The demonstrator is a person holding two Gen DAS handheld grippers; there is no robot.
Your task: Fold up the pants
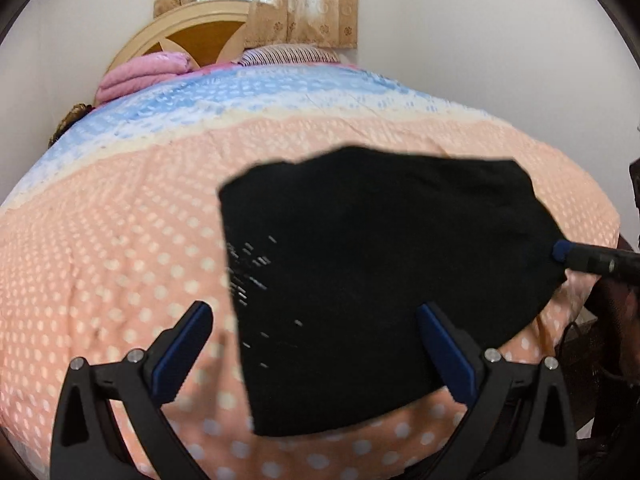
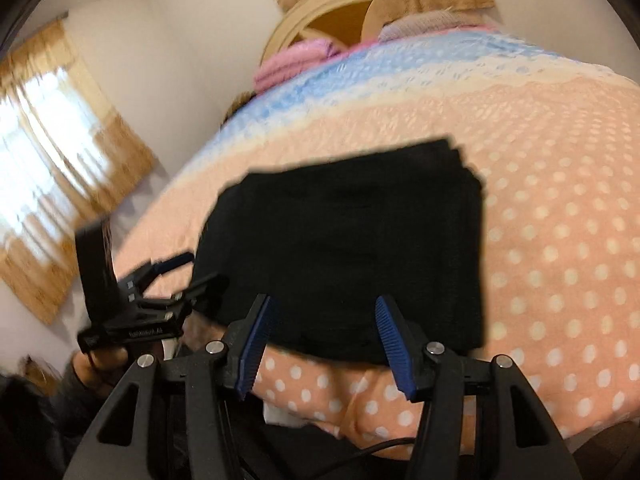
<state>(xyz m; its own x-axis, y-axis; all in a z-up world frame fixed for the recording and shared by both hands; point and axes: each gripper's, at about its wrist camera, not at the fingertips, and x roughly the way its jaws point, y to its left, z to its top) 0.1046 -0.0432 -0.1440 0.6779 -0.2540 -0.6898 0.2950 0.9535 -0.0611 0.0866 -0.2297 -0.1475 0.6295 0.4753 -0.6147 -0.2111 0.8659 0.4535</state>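
The black pants (image 1: 384, 272) lie folded into a compact block on the bed; they also show in the right wrist view (image 2: 344, 248). My left gripper (image 1: 316, 312) is open, its left finger over the bedspread and its right finger over the pants' near part. My right gripper (image 2: 324, 304) is open at the pants' near edge, holding nothing. One right fingertip (image 1: 562, 250) shows in the left wrist view at the pants' right edge. The left gripper (image 2: 188, 270) shows in the right wrist view at the pants' left edge.
The bedspread (image 1: 120, 248) is peach with white dots, turning blue toward the headboard (image 1: 188, 32). A folded pink blanket (image 1: 140, 74) and a striped pillow (image 1: 288, 54) lie at the head. Curtained windows (image 2: 52, 136) stand at the left wall. The bed's near edge (image 2: 360, 432) drops off.
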